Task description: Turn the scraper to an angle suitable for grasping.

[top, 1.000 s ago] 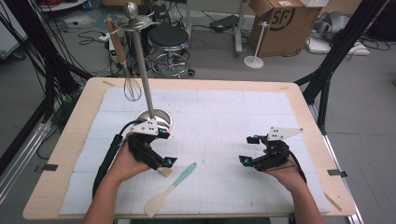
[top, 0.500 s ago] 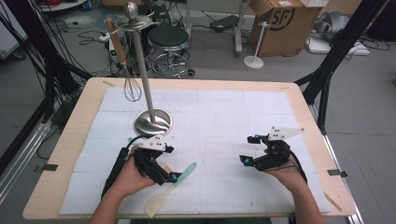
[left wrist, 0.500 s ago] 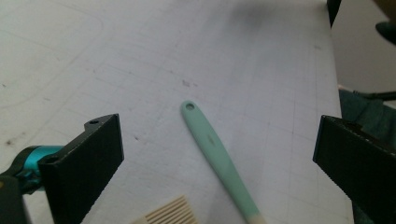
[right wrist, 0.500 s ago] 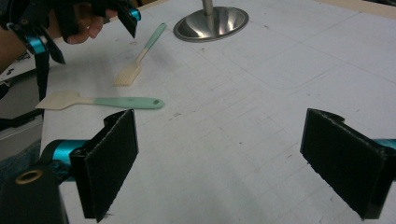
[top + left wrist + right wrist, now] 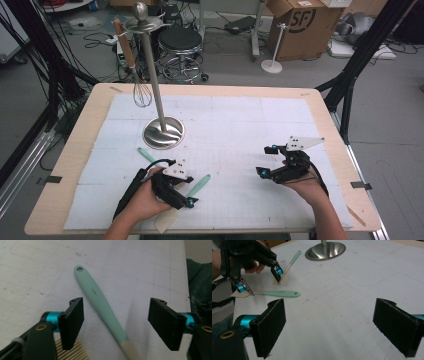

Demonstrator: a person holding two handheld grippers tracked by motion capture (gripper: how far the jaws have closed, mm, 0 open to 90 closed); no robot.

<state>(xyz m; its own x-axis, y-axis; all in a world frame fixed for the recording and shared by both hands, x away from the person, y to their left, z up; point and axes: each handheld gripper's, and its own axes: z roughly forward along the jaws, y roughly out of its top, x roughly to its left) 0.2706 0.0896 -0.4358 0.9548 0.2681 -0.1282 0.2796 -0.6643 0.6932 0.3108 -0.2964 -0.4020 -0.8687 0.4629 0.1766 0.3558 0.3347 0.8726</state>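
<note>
A mint-handled spatula (image 5: 200, 184) with a cream blade lies on the white mat near the front edge. My left gripper (image 5: 182, 194) hovers over it, open; in the left gripper view the handle (image 5: 100, 302) runs between the two jaws without touching them. A second mint-handled tool (image 5: 146, 155) lies just beyond, and its ribbed cream head (image 5: 71, 351) shows beside my left jaw. My right gripper (image 5: 265, 160) rests open at the right, nothing between its jaws (image 5: 329, 327). It looks toward the left gripper (image 5: 259, 280) and both tools.
A steel stand (image 5: 163, 132) rises at the back left of the mat, and a whisk (image 5: 142, 92) with a wooden handle hangs from its top. The wooden table rim (image 5: 60, 200) frames the mat. Stools, cables and a cardboard box stand on the floor behind.
My left gripper has pulled back from the stand's base toward the front edge and now straddles the spatula handle. The right gripper has stayed put.
</note>
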